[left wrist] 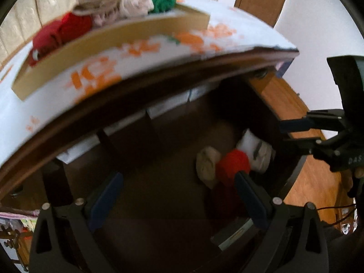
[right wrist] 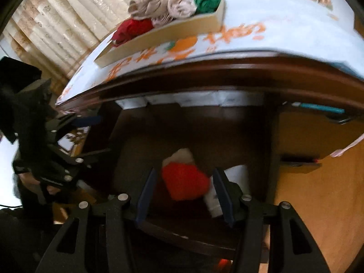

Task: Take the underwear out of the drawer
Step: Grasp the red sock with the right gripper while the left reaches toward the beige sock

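A: Where does the underwear lie against the tongs?

B: Start on the left. The left tongs (left wrist: pixel 179 195) hang over the dark drawer (left wrist: pixel 159 163), their fingers spread wide with only bare drawer floor between them. The rolled pieces sit toward the drawer's right side: the red roll (left wrist: pixel 232 166) shows just past the tip of the right-hand finger, and whether they touch I cannot tell.

A: And the right tongs?

B: The right tongs (right wrist: pixel 185 195) are released too, partly spread, with the red roll (right wrist: pixel 185 182) framed in the gap. The pads stand off its sides and do not press on it.

A: How do the pieces look?

B: The red one is a tight, bright bundle. A beige roll (left wrist: pixel 208 165) lies against its left side, and a white piece with grey marks (left wrist: pixel 257 150) against its right. Something dark red sits below the red roll, barely visible.

A: What else is hard to make out?

B: Both views are blurred. The drawer's depths are almost black, so its back corners are lost. On the table (right wrist: pixel 284 29) above, a shallow cardboard box (right wrist: pixel 163 41) holds more rolls in red, beige, pale and green, smeared. The table edge hides the drawer's rear.
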`<state>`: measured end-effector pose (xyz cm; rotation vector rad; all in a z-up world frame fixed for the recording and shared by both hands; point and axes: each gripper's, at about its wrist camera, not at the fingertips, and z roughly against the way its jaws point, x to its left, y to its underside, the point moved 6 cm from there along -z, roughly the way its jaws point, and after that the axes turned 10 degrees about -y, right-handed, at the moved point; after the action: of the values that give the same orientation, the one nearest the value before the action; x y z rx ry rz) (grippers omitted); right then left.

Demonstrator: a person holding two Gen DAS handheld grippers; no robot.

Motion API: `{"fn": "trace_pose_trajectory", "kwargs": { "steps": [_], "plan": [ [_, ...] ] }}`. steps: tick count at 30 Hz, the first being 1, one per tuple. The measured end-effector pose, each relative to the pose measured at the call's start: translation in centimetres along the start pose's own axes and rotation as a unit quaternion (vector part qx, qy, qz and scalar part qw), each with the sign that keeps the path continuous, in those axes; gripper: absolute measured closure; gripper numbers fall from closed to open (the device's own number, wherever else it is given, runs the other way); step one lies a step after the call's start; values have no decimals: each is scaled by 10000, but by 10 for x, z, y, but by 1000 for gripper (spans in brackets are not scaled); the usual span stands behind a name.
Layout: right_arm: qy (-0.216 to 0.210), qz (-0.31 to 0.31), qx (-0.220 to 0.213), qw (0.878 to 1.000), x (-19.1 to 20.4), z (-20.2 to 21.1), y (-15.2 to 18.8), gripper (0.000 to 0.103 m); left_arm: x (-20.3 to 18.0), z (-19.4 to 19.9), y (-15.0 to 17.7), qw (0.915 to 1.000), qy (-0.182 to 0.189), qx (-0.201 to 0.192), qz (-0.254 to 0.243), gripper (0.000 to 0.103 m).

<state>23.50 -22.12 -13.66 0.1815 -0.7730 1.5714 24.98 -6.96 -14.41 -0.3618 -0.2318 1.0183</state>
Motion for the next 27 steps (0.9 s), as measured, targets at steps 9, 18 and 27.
{"fn": "trace_pose_trajectory", "kwargs": {
  "steps": [9,18,27],
  "plan": [
    [33,143,864,9961,-6,-63,13,48,3,-25,11,9987,-170,467,-146,3],
    [18,-174,1334,9909,-21,-94,12,48,8,-44,6,9975,-123,682,-106,3],
    [180,-29,1544,9878,-26,-102,21,48,0,-47,0,9961,-285,639,-544,3]
  ]
}}
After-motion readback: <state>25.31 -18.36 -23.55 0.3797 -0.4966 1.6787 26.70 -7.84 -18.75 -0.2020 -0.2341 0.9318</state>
